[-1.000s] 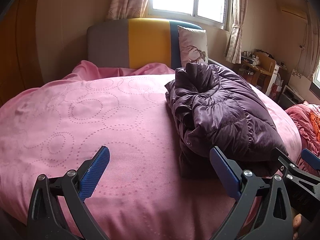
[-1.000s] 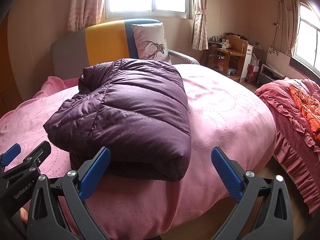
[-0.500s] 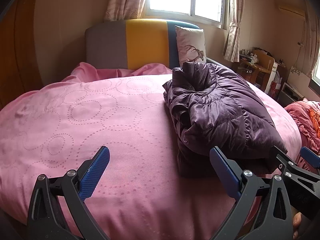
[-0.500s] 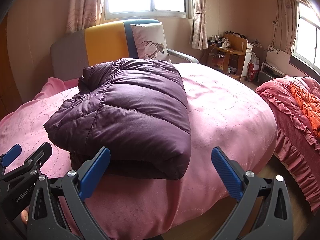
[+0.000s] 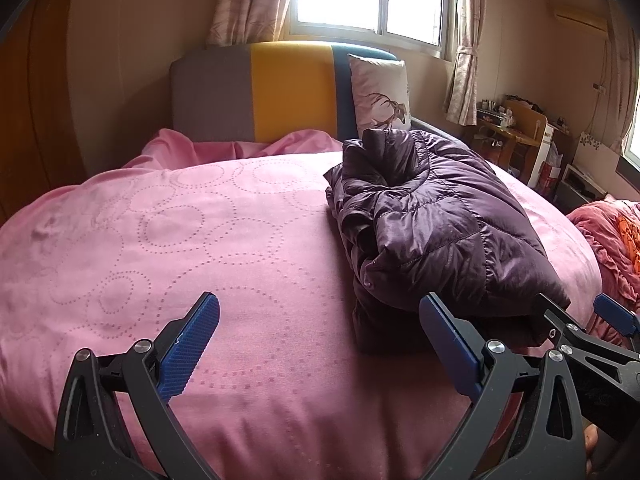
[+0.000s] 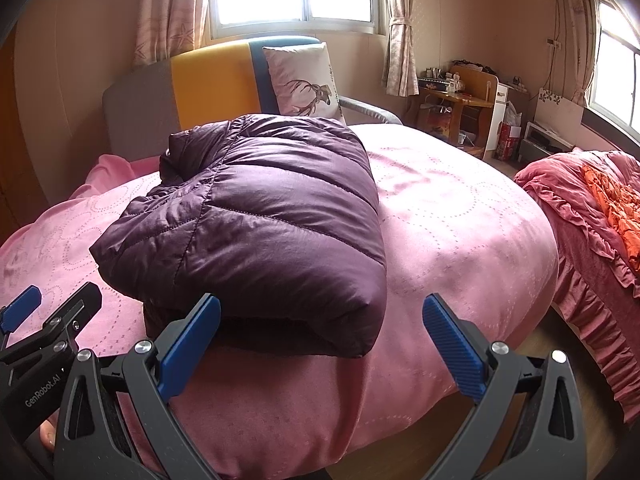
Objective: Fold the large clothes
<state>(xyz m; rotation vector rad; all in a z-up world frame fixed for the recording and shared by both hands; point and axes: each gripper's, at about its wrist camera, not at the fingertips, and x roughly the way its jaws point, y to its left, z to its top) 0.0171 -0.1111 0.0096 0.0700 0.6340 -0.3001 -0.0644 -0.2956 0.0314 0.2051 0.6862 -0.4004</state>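
Purple puffer jacket (image 6: 260,216) lies folded into a thick bundle on a pink bed (image 6: 460,220) — toward its near right side. Left gripper (image 5: 320,344) and right gripper (image 6: 322,344) hover at the near edge, jaws spread wide, holding nothing. A deer-print pillow (image 6: 304,80) leans against the far headboard (image 6: 212,84).

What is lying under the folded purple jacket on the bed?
The purple jacket rests directly on the pink bedspread, which shows all around it. The part of the bedspread beneath the jacket is covered, so anything trapped there cannot be seen.
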